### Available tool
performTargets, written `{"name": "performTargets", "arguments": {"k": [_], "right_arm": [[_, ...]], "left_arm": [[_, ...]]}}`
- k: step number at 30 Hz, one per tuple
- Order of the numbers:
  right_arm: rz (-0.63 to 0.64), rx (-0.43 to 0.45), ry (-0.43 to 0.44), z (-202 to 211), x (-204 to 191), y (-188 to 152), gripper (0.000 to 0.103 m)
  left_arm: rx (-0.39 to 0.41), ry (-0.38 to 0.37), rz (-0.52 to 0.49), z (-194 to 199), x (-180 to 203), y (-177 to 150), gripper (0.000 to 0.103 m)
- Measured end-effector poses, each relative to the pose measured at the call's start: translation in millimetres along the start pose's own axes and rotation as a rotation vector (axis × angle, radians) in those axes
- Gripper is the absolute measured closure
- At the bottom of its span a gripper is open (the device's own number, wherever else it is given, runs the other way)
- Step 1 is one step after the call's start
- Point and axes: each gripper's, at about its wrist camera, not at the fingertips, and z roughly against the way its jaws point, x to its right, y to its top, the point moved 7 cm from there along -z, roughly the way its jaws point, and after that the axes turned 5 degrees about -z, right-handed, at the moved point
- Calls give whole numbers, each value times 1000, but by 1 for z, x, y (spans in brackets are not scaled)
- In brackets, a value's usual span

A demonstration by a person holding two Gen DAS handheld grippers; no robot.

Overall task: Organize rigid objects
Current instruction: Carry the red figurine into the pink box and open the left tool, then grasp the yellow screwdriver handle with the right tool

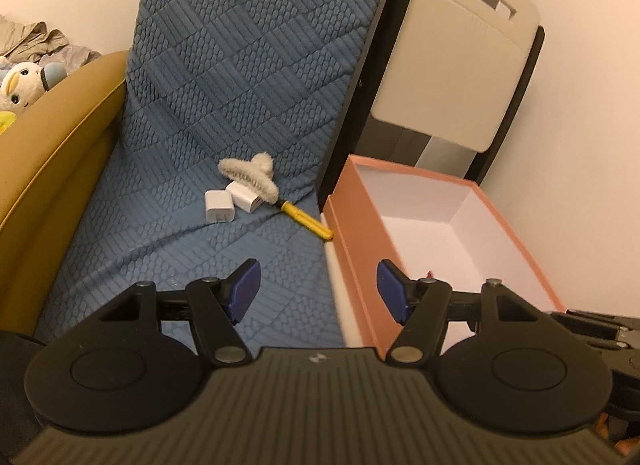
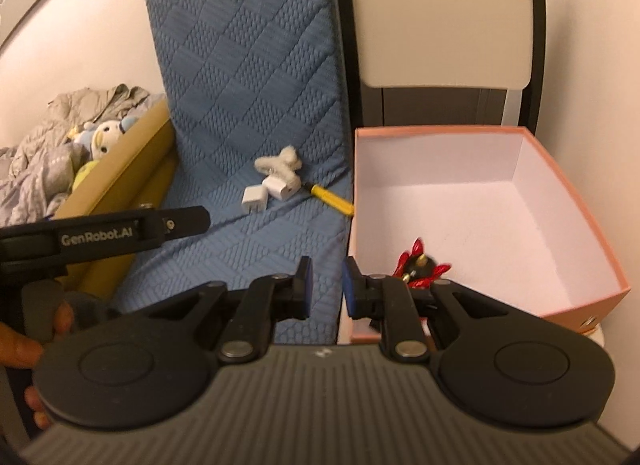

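Note:
On the blue quilted cushion [image 1: 192, 201] lie two white charger plugs [image 1: 218, 207], a fuzzy beige hair clip [image 1: 248, 179] and a yellow pen [image 1: 306, 221]; they also show in the right wrist view [image 2: 254, 199]. A pink open box [image 1: 436, 225] with a white inside stands to the right. A small red and black object [image 2: 418, 265] lies in its near corner. My left gripper [image 1: 318, 291] is open and empty, over the cushion's edge beside the box. My right gripper [image 2: 326, 285] is slightly open and empty, at the box's near left corner.
A beige and black chair back [image 1: 452, 65] stands behind the box. A mustard sofa arm [image 1: 52, 153] is at the left, with plush toys [image 2: 104, 137] and crumpled clothes [image 2: 40, 145] beyond it. A white wall is at the right.

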Motion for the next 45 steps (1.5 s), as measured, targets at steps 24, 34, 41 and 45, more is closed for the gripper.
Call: {"name": "performTargets", "arguments": {"k": [24, 34, 41, 45], "right_arm": [[53, -22, 22, -138, -23, 11, 84], [135, -29, -27, -187, -48, 37, 84], [161, -51, -61, -230, -52, 57, 83], [168, -78, -85, -255, -47, 64, 81]], "left_arm": [[-107, -89, 189, -168, -84, 37, 33], [-185, -49, 206, -225, -115, 48, 33], [-230, 2, 154, -253, -138, 50, 29], [-240, 16, 171, -268, -156, 52, 29]]}}
